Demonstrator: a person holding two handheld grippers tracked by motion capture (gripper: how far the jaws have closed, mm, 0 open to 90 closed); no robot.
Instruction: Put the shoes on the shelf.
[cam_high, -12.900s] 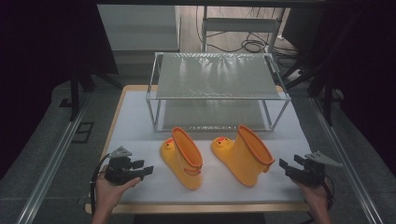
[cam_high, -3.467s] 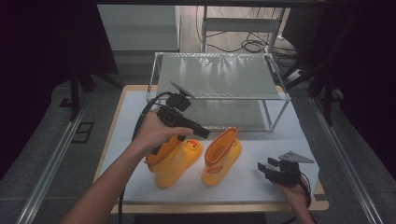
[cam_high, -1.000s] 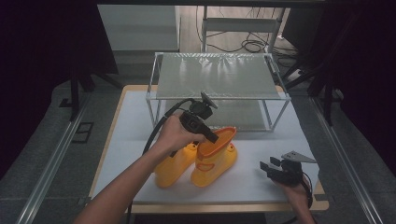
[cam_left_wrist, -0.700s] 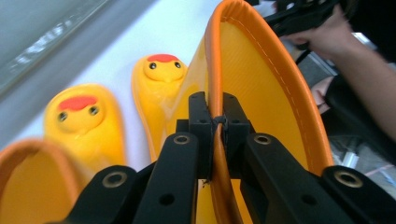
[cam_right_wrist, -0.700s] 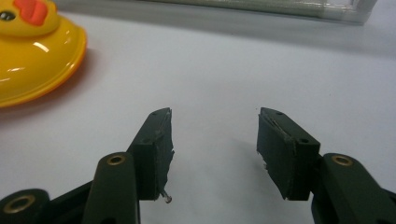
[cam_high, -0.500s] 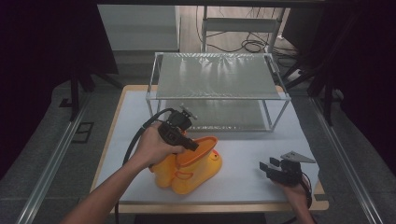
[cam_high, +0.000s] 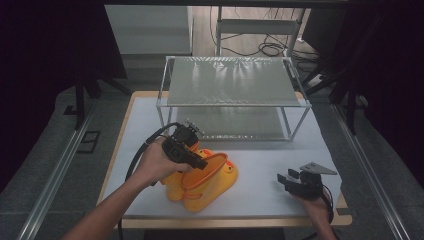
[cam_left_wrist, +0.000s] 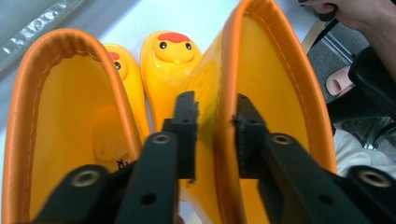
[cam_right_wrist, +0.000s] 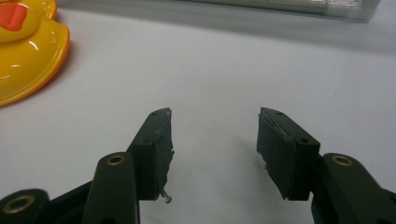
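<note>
Left tongs (cam_left_wrist: 212, 126) just opening – boot rim (cam_left_wrist: 224, 93) between jaws; right tongs (cam_right_wrist: 215, 144) open, apart

Duck-faced boots (cam_high: 202, 180): glossy, smooth yellow rubber with orange rims. Left gripper (cam_left_wrist: 212, 123) jaws: matt black plastic. Rack (cam_high: 232, 97): bright metal frame, frosted shelves. Table (cam_high: 280, 170): matt white covering, wooden edge.

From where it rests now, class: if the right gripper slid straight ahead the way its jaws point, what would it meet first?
The right gripper, jaws open with nothing between them, points across bare white table. The way looks free up to the metal rack at the far edge. The yellow boot lies off to the side, probably out of line.
</note>
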